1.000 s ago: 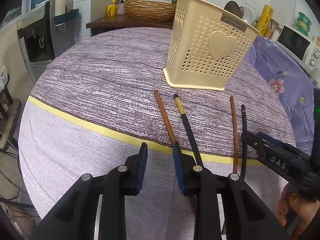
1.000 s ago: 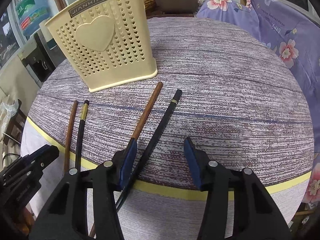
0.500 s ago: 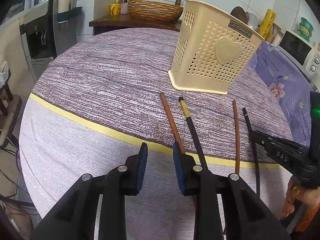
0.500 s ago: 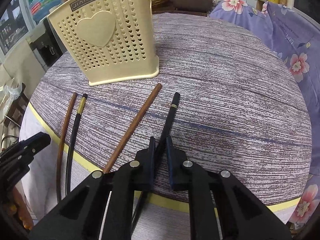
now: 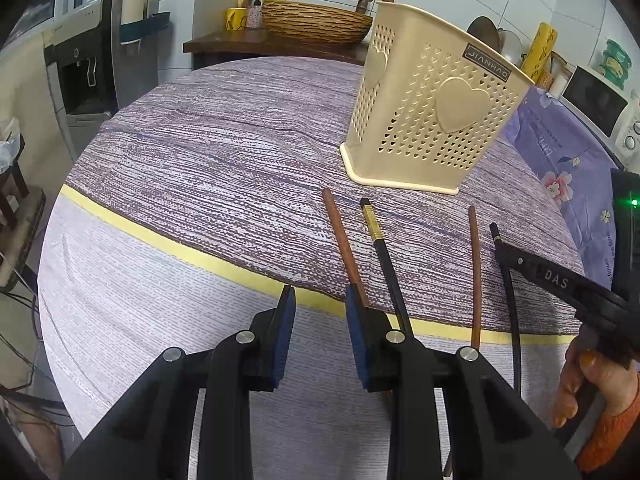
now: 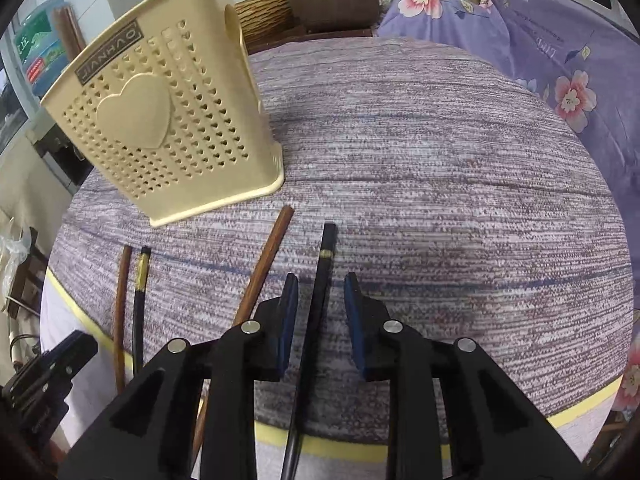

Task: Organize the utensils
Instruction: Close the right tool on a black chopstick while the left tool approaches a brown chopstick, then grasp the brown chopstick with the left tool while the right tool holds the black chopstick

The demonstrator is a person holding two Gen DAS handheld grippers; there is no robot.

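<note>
Chopsticks lie on the desk (image 6: 460,168) before the cream holder (image 6: 168,128). Your right gripper (image 6: 318,312) straddles the black chopstick (image 6: 320,288), jaws just reopening, not pinching; your left gripper (image 5: 320,340) waits parted, empty.

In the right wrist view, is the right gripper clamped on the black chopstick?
No: the black chopstick lies between the right gripper's blue pads with a clear gap on both sides, after the jaws have just opened.

woven basket (image 5: 316,20), microwave (image 5: 600,108), floral purple cloth (image 6: 540,52), water dispenser (image 5: 84,68)
</note>
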